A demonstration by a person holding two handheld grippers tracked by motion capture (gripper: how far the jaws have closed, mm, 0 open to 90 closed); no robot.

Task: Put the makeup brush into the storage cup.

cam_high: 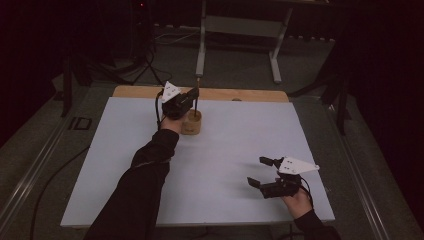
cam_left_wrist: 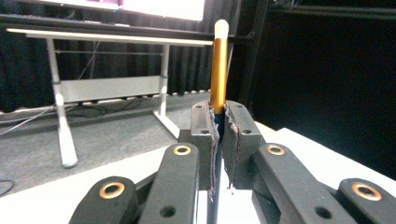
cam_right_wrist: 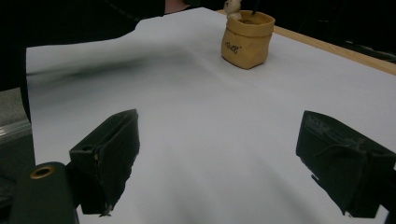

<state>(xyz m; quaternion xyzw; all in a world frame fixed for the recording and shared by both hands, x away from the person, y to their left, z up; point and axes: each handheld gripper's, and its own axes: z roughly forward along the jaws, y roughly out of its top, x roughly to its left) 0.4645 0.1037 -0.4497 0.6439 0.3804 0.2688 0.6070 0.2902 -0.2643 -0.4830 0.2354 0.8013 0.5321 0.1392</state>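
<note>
Between left gripper jaws: pen.

Dim room, with the white table top the one bright patch.

From my high view the surroundings fall to near black, and the table glows pale and soft, grainy at its edges. A faint shadow lies beside the right gripper. In the left gripper view I get glare from a bright panel along the top, and its near jaws blur. The right gripper view is murky, with a broad shadow across the table's far left corner.
</note>
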